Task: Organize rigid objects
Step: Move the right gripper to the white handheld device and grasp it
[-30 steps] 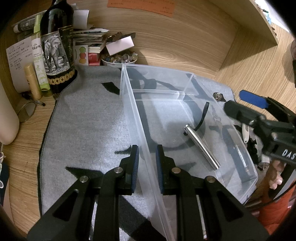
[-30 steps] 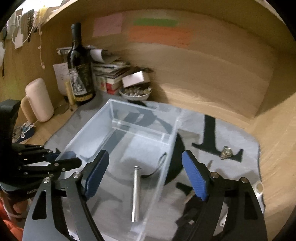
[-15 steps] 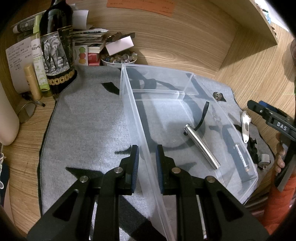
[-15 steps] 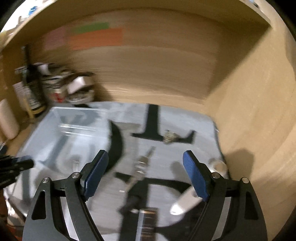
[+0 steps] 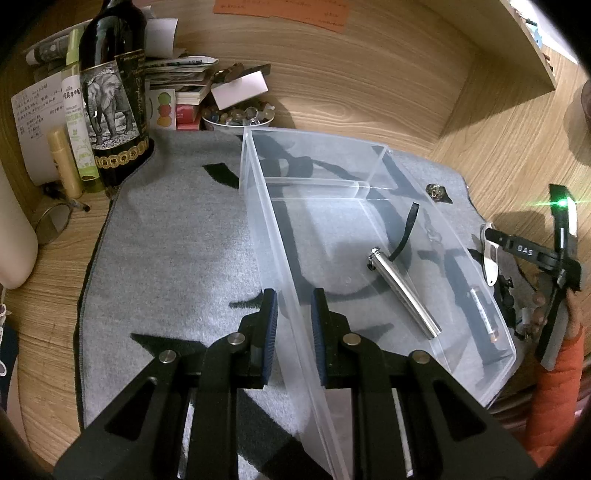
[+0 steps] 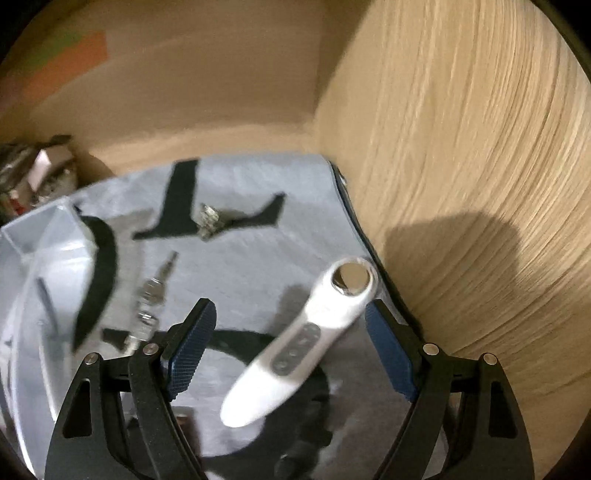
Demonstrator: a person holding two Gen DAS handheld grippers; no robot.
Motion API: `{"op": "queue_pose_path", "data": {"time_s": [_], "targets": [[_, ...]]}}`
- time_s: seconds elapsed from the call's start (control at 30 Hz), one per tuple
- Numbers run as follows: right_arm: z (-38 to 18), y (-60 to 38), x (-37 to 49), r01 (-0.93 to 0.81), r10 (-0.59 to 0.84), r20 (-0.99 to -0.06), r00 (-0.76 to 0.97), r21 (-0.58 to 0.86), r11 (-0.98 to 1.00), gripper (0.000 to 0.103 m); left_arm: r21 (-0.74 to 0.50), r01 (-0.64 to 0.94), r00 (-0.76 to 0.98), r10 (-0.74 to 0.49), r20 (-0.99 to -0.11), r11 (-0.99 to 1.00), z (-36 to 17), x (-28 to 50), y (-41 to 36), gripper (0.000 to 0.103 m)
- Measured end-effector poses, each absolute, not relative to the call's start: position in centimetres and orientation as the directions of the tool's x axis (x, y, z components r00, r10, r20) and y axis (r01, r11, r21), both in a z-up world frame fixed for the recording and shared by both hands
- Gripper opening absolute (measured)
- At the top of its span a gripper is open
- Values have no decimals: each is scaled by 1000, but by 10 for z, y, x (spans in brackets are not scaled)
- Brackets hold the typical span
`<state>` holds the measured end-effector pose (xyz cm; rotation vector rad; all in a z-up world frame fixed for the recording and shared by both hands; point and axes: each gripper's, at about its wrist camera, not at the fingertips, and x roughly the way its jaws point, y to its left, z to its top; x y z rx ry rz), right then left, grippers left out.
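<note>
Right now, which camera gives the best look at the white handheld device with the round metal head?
The right wrist view: the white device lies on the grey mat between the open right tongs, buttons and metal head visible though blurred. The left wrist view shows only a small sliver of it beyond the clear bin.

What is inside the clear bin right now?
Inside the clear bin: a silver metal cylinder with a black strap. Behind the divider, nothing shows.

Far ahead-left of the left gripper a dark bottle point(image 5: 110, 107) stands on the wooden counter point(image 5: 44, 266), touching the grey mat point(image 5: 177, 258); a bowl point(image 5: 236, 118) and stacked books point(image 5: 181, 85) sit behind, notes point(image 5: 280, 11) on the back wall
</note>
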<state>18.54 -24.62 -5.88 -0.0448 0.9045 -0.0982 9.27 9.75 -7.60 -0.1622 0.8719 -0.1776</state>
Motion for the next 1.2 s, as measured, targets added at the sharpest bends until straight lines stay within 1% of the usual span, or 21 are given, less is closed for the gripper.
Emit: {"op": "queue_pose_path", "data": {"time_s": [0.13, 0.23, 0.33, 0.4, 0.5, 0.57, 0.67, 0.77, 0.97, 1.2], "targets": [[-68, -258, 191, 95, -95, -819, 566, -49, 994, 79, -216, 87, 631, -222, -744, 973, -76, 93, 98, 17], [-72, -259, 192, 90, -100, -832, 546, -60, 994, 78, -216, 87, 631, -221, -744, 973, -77, 93, 97, 17], [-83, -257, 199, 69, -94, -862, 499, -69, 995, 63, -218, 87, 632, -223, -742, 972, -77, 92, 97, 18], [-90, -255, 200, 51, -102, -878, 467, -88, 995, 60, -219, 88, 632, -225, -742, 972, -77, 92, 97, 18], [-90, -252, 197, 39, -103, -878, 467, -95, 995, 55, -219, 90, 632, -226, -741, 971, -77, 92, 97, 18], [-90, -250, 196, 30, -94, -878, 470, -90, 995, 45, -221, 91, 631, -228, -741, 971, -77, 93, 98, 18], [-87, -244, 190, 1, -76, -875, 479, -86, 996, 34, -222, 91, 631, -229, -741, 971, -77, 93, 98, 18], [-86, -238, 185, -45, -27, -875, 483, -56, 997, 31, -222, 91, 631, -229, -741, 971, -77, 93, 98, 18], [-86, -212, 172, -146, 24, -877, 480, -52, 988, 31, -224, 90, 631, -229, -741, 971, -77, 93, 98, 18], [-91, -200, 191, -99, -21, -882, 470, -77, 992, 31, -223, 91, 632, -229, -740, 971, -77, 93, 99, 18]]}}
